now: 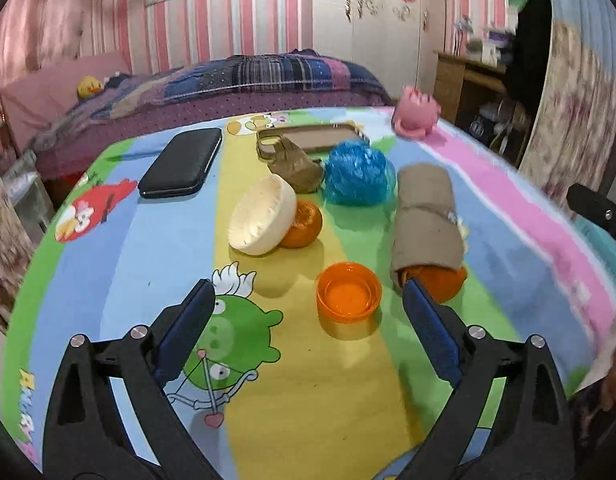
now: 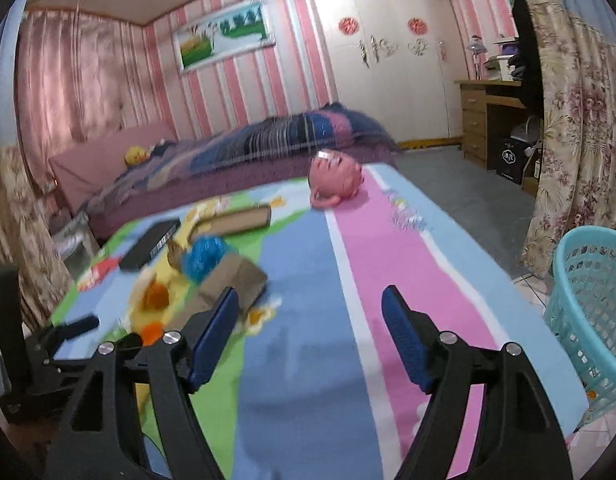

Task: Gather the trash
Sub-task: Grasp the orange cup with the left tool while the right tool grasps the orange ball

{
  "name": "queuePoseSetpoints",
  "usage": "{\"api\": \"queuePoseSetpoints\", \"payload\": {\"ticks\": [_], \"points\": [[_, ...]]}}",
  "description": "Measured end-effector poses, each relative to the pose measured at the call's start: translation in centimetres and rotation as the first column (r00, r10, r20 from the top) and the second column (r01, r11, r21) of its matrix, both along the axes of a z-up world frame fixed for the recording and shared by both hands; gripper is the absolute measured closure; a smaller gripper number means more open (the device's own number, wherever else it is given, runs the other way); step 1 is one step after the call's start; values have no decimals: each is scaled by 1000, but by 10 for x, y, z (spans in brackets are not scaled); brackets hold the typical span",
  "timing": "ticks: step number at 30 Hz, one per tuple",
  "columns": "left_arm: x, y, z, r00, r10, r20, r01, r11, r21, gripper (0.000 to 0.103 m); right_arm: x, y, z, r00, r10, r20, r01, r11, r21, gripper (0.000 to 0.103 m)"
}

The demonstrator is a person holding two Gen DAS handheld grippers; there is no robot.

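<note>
On the striped cartoon tablecloth (image 1: 348,392) lie an orange plastic lid (image 1: 349,298), a cream bowl (image 1: 261,216) tipped on its side against an orange fruit (image 1: 304,225), a crumpled blue plastic bag (image 1: 356,173), a crumpled brown paper bag (image 1: 295,164) and a brown roll (image 1: 426,220) covering another orange fruit (image 1: 444,282). My left gripper (image 1: 308,292) hovers open just short of the lid, with nothing between its jaws. My right gripper (image 2: 310,300) is open and empty over the blue and pink stripes (image 2: 372,280), right of the blurred trash pile (image 2: 205,260).
A black case (image 1: 181,162), a tan phone case (image 1: 316,138) and a pink pig toy (image 2: 334,178) sit toward the table's far side. A turquoise laundry basket (image 2: 592,304) stands on the floor right of the table. A bed (image 1: 235,84) lies beyond.
</note>
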State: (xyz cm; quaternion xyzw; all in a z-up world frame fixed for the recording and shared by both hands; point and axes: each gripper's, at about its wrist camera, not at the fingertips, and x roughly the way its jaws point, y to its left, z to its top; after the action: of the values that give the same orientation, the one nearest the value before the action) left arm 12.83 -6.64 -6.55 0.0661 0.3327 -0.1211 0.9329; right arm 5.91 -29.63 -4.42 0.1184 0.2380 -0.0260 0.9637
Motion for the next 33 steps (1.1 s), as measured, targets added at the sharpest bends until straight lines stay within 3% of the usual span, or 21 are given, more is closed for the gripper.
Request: {"api": "queuePoseSetpoints", "payload": {"ticks": [4,6,10,14,18,22,26,29,32,33], "points": [[6,-19,-8,997,-54,-52,57,997,56,22,2,-5,-5,999,3,-37,-2,1000,29,29],[8,-24,-15,993,-80,-89,86,994,74,40,4,-6,-6,999,1,-42,1,999,41,29],[12,-24,-18,987,-107,-123,114,992,47,63,7,1,-6,998,36,-51,-35,999,28,29],[5,-11,-10,989,-90,-116,90,996,-6,64,13,18,-14,989,111,-98,-111,994,2,29],[-9,13,7,997,-34,-69,32,999,-30,64,23,40,-23,968,210,-141,-207,978,36,29],[-12,39,22,999,26,-30,-28,998,-61,64,33,66,-29,954,253,-161,-252,967,22,29],[-13,47,23,999,28,-33,-30,996,-80,64,45,84,-35,947,263,-183,-265,964,14,30],[-14,44,24,999,13,-34,-16,996,-85,64,50,93,-37,948,262,-183,-264,964,11,35],[-13,43,24,999,8,-35,-11,996,-94,64,57,98,-42,945,264,-192,-267,964,11,47],[-13,42,25,999,6,-34,-9,996,-94,64,59,101,-44,942,267,-203,-272,962,4,58]]}}
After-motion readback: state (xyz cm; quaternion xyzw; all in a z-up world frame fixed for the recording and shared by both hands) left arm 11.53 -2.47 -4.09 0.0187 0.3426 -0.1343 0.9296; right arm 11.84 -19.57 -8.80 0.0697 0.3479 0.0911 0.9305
